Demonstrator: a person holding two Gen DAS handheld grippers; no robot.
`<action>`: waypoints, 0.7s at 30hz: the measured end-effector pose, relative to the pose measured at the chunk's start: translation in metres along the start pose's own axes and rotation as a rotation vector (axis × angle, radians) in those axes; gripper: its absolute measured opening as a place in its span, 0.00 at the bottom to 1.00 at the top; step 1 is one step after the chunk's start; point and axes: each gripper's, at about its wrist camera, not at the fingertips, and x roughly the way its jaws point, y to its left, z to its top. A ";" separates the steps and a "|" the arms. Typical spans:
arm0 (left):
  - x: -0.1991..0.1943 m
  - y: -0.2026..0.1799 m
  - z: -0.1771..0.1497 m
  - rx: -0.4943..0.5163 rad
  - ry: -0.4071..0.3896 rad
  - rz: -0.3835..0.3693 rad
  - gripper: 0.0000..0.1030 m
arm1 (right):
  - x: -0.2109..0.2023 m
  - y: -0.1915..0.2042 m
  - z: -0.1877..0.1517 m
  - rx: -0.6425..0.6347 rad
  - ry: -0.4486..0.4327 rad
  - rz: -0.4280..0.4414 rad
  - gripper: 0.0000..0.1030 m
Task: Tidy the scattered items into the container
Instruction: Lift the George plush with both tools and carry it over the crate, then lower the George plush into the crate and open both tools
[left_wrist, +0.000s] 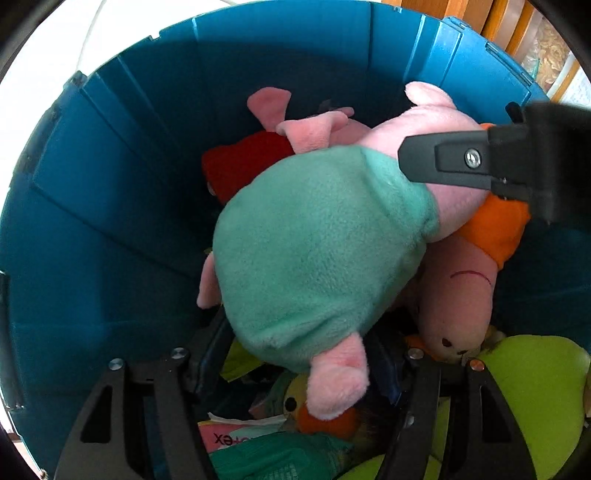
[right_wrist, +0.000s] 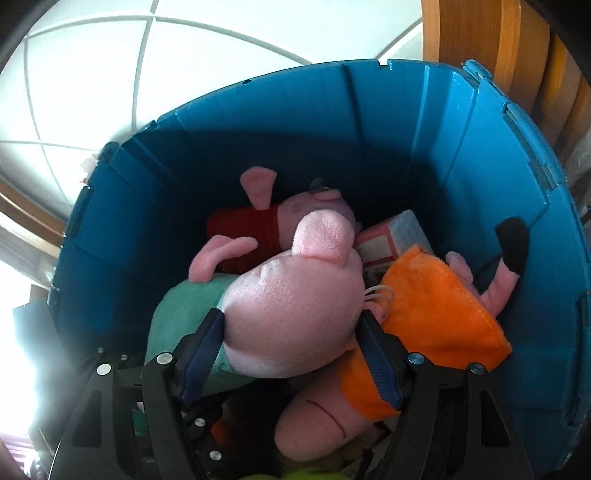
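A pink pig plush in a mint-green shirt (left_wrist: 314, 251) hangs inside the blue plastic bin (left_wrist: 110, 192), above the toys lying there. My left gripper (left_wrist: 299, 347) is shut on its green body, one finger on each side near the leg. My right gripper (right_wrist: 291, 332) is shut on the plush's pink head (right_wrist: 295, 306), with blue pads pressing both sides. One finger of the right gripper (left_wrist: 443, 162) shows in the left wrist view, against the head. The bin's wall (right_wrist: 480, 166) rises all around.
Under the held plush lie a pig in a red dress (right_wrist: 243, 229), a pig in an orange dress (right_wrist: 436, 302), a pink box (right_wrist: 395, 240), a lime-green plush (left_wrist: 528, 387) and a green packet (left_wrist: 277, 454). White tiled floor (right_wrist: 92, 92) and wooden furniture (right_wrist: 480, 37) lie beyond the rim.
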 end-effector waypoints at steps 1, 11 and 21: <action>0.000 -0.001 -0.001 -0.001 -0.001 -0.002 0.64 | -0.001 0.000 -0.001 -0.001 -0.001 -0.008 0.71; -0.025 -0.013 -0.012 0.000 -0.026 -0.005 0.64 | -0.037 -0.006 -0.010 0.013 -0.064 -0.071 0.78; -0.079 0.006 -0.048 0.010 -0.111 -0.028 0.64 | -0.097 0.020 -0.040 -0.046 -0.148 -0.133 0.78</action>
